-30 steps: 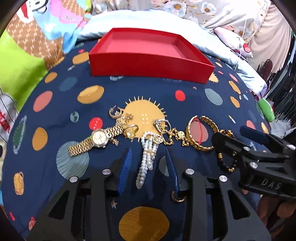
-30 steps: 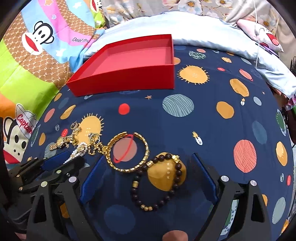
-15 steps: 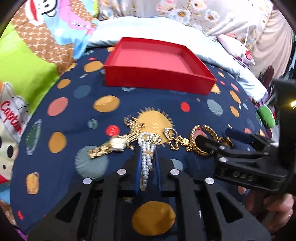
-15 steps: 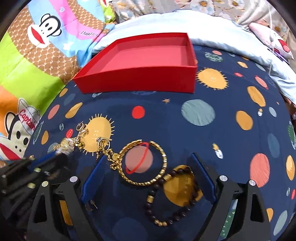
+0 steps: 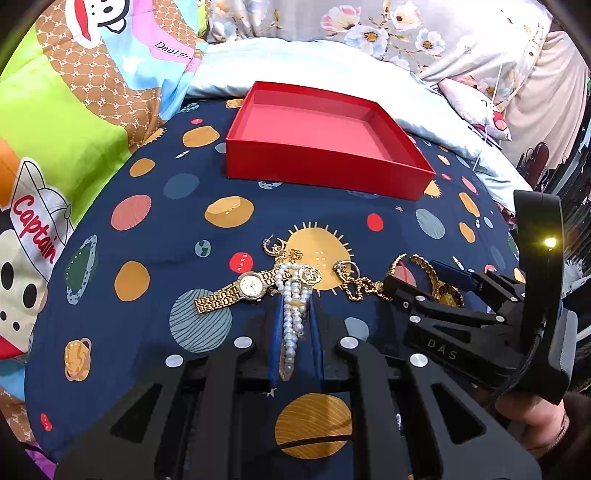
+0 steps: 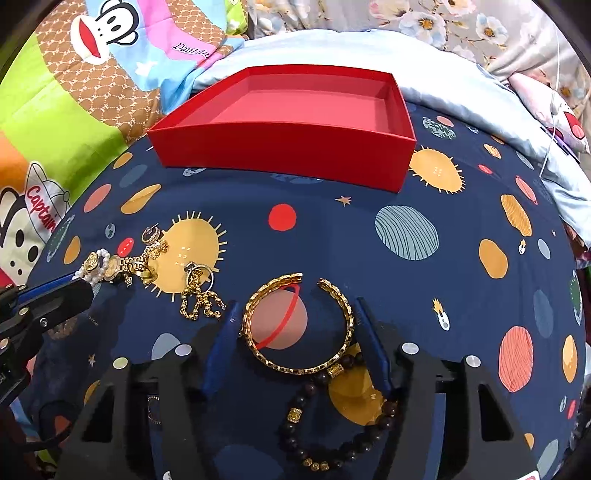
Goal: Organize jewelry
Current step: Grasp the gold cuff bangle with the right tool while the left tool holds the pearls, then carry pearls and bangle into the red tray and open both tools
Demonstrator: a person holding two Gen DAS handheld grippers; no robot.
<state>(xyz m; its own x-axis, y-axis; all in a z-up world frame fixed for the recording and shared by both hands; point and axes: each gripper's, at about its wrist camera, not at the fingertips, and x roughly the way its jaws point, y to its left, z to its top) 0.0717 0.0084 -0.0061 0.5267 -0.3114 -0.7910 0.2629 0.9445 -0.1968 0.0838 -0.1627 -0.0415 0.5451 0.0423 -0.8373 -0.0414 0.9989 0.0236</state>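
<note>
Bedspread [image 5: 155,258]: planet print — red box [image 5: 325,173] near far edge.
Left gripper [image 5: 295,314]: pinching pearl strand [image 5: 291,321].
Right gripper [image 6: 299,325]: closing around gold bangle [image 6: 299,325].

A bed fills the view, spread with a navy sheet [image 6: 424,280] printed with planets, suns and stars. At ten o'clock lies a bright cartoon-monkey quilt [image 5: 74,110] in green, brown, blue and pink. At twelve o'clock a pale blue cover [image 6: 332,48] is bunched, with grey floral fabric [image 5: 388,33] behind. At two o'clock hangs a beige curtain [image 5: 546,92].
</note>
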